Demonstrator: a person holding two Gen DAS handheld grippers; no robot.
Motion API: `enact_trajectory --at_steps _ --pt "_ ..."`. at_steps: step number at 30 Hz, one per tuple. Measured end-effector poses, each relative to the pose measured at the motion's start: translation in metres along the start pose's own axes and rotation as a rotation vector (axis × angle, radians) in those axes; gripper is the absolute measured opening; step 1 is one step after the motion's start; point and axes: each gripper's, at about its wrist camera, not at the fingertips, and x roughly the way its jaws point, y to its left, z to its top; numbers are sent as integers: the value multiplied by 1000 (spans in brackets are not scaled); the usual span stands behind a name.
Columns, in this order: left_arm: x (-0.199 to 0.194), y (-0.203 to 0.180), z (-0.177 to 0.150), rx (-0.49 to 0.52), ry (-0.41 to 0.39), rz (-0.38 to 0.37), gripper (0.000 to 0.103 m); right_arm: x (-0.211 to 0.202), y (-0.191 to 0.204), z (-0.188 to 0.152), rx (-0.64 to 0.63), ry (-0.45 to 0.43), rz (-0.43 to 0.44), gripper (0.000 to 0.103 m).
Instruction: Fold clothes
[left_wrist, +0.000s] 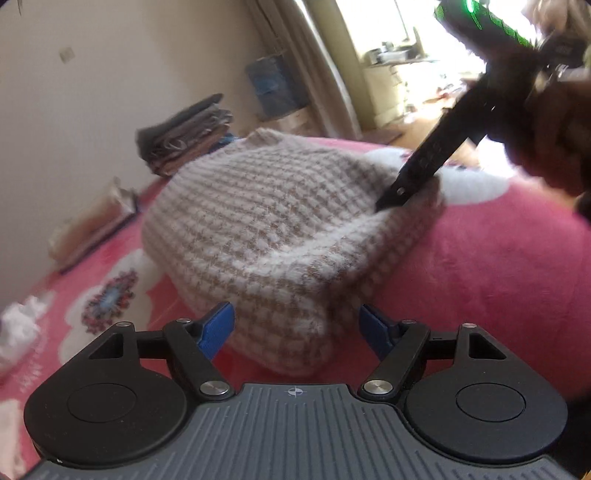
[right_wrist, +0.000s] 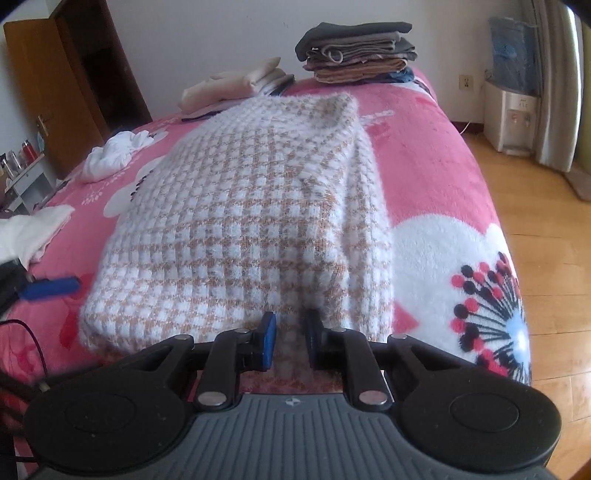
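On the pink floral bedspread (right_wrist: 436, 155), the fuzzy beige-and-white houndstooth knit sweater (right_wrist: 251, 206) runs lengthwise away from the right gripper (right_wrist: 290, 341), whose fingers pinch its near hem; the left gripper (left_wrist: 297, 328) hangs spread at the sweater's side, holding nothing.

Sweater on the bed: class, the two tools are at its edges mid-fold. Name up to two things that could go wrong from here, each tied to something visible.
1. The right tool has only a thin fluffy edge of the sweater between its pads, with a gap showing, so the knit may slip free when lifted.
2. The left tool is open and apart from the sweater, so a one-sided pull could skew the fold, perhaps towards the white cloth.
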Motion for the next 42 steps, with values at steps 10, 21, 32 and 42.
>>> enact_trajectory --at_steps 10,21,32,42 --pt "21 -9 -4 -68 -35 176 80 1 2 1 11 8 -17 17" --pt "7 13 -14 -84 -5 241 79 2 2 2 -2 27 16 16" --pt "32 12 -9 -105 -11 209 82 2 1 0 3 27 19 16" --pt "27 6 -15 32 -57 197 81 3 -6 0 39 28 45 10"
